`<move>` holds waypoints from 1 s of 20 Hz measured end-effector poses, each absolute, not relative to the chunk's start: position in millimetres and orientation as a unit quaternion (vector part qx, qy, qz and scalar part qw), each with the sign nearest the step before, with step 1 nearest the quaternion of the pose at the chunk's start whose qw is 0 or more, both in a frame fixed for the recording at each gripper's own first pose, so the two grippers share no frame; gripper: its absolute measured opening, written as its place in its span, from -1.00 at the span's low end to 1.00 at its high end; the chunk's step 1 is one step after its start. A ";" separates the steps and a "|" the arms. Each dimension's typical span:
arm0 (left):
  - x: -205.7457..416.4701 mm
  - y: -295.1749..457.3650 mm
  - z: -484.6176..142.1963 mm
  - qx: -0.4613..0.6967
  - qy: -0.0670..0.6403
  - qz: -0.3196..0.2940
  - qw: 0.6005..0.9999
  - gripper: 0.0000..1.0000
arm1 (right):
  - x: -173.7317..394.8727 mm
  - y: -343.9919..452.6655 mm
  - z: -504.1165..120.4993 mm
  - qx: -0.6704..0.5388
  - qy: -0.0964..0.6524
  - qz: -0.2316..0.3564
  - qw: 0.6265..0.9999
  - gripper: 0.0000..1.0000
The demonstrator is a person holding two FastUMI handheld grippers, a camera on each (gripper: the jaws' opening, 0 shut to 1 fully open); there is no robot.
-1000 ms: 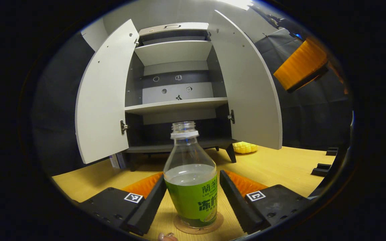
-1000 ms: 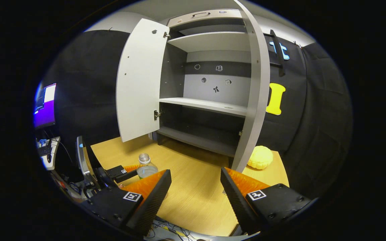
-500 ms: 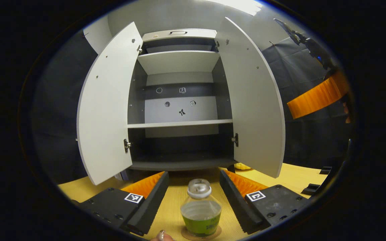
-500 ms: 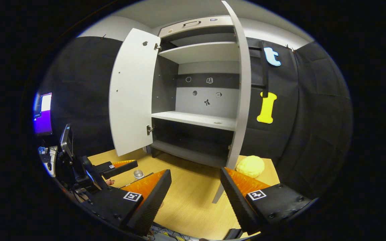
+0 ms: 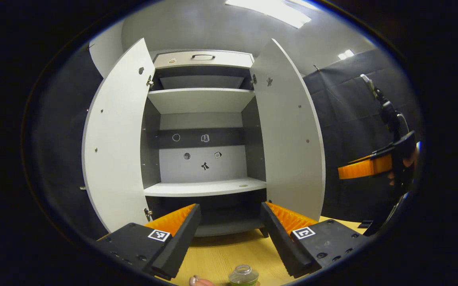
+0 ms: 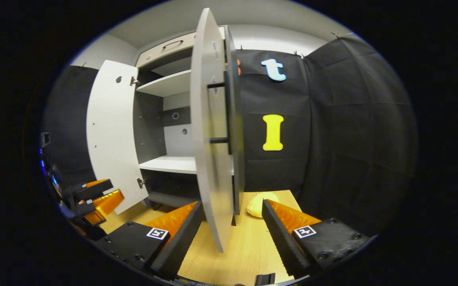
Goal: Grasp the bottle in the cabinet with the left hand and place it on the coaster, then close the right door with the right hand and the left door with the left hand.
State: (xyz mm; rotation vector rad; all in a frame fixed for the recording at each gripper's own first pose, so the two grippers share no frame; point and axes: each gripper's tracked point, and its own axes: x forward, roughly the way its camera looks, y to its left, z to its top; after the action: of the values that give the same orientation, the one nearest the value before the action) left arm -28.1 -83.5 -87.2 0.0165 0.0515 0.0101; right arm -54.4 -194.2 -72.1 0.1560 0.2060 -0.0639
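The yellow counter (image 5: pixel 221 256) holds the bottle (image 5: pixel 243 275), let go, below my wide-open left hand-held gripper (image 5: pixel 231 232). My right hand-held gripper (image 6: pixel 233 234), also wide open, faces the right door (image 6: pixel 211 151) edge; I might miss and bump it.

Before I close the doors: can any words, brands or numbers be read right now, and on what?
No text can be read.
On the bottle: only the neck and a sliver of label show, unreadable.
On the cabinet back wall: stickers, small pictures, too small to tell any text.
On the left tongs and right tongs: square markers, black-and-white patterns, no letters.
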 end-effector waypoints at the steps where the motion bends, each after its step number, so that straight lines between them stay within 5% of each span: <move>1: -29.5 -76.7 -78.1 0.008 0.034 0.002 0.999 0.92 | -49.7 -203.2 -67.9 0.080 0.099 -0.043 0.991 0.97; 20: -122.3 118.1 11.5 0.035 0.032 0.138 0.989 0.92 | 0.3 -169.7 -33.2 0.048 0.056 0.005 0.997 0.91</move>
State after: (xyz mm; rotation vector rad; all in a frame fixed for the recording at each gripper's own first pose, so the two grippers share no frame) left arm -122.3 118.1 11.5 0.0705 0.0642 0.2770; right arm 0.3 -169.7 -33.2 0.0954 0.1115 0.0100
